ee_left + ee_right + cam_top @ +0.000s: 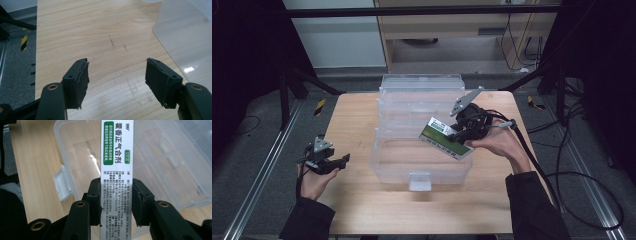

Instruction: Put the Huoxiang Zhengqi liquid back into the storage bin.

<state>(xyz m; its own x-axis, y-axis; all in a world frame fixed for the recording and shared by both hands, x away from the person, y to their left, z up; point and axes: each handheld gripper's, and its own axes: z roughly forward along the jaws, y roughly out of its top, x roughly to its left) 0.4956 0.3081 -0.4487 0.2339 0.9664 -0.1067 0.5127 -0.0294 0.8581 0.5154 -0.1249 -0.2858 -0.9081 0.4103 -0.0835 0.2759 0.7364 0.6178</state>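
Note:
A clear plastic storage box (384,167) stands open in the middle of the wooden table, its lid (422,87) tipped back. My right gripper (458,136) is shut on a flat white and green medicine box (443,138) and holds it tilted over the right side of the open container. In the right gripper view the medicine box (117,147) runs up between the two pads (95,197), which press on its sides, with the clear box (175,170) below it. My left gripper (343,161) rests near the table's left edge, open, with nothing between its pads (81,77).
The box's front latch (420,181) points toward the person. A corner of the clear box (185,37) shows at the right of the left gripper view. Bare wood (352,115) lies left of the container. Cables (572,175) trail off the table's right side.

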